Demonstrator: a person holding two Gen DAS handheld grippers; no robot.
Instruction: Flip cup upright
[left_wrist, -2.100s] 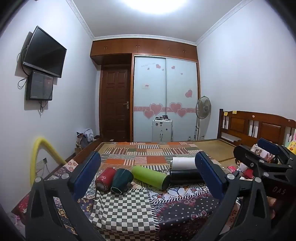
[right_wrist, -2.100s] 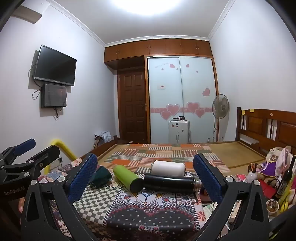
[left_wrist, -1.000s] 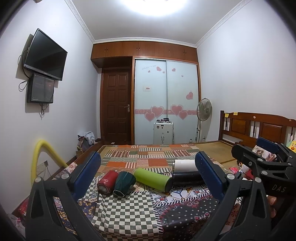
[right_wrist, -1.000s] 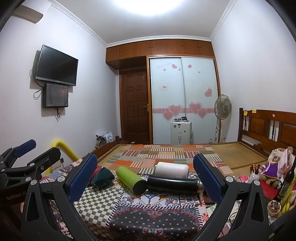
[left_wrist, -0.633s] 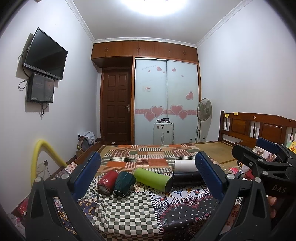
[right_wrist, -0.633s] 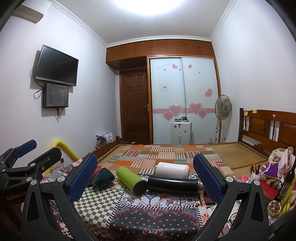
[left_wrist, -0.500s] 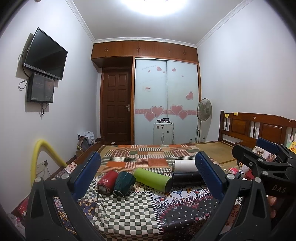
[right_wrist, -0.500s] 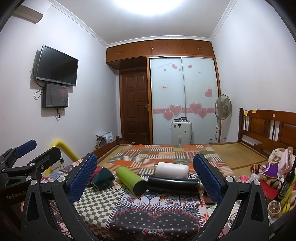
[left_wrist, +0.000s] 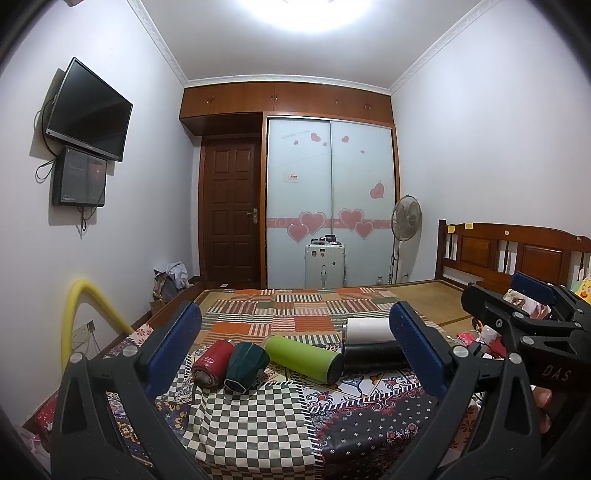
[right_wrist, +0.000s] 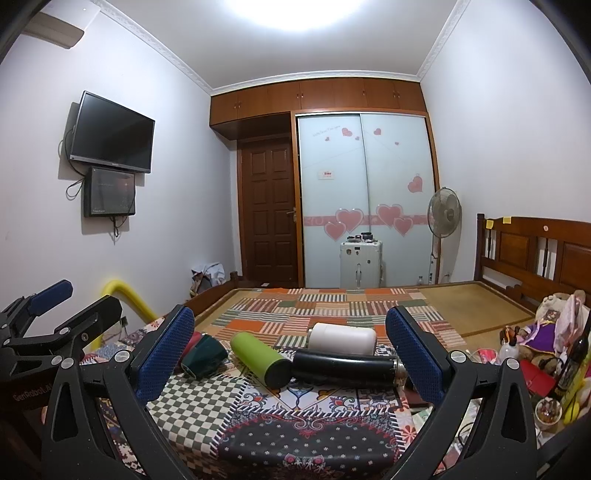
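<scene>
Several cups lie on their sides in a row on the patterned cloth: a red cup (left_wrist: 211, 363), a dark green faceted cup (left_wrist: 245, 365), a lime green tumbler (left_wrist: 303, 352), a black flask (left_wrist: 373, 356) and a white cup (left_wrist: 367, 329) behind it. In the right wrist view the dark green cup (right_wrist: 205, 355), lime tumbler (right_wrist: 260, 358), black flask (right_wrist: 341, 363) and white cup (right_wrist: 341, 339) show too. My left gripper (left_wrist: 295, 350) is open and empty, short of the cups. My right gripper (right_wrist: 290, 350) is open and empty, also held back from them.
The cups lie on a table covered with patterned cloths (left_wrist: 243, 421). A bed with a patchwork mat (left_wrist: 306, 314) lies beyond. Toys and bottles (right_wrist: 554, 332) crowd the right side. A yellow tube (left_wrist: 79, 314) curves at the left wall.
Both views rose slightly over two seconds, then held still. The cups have not moved and both grippers stay open.
</scene>
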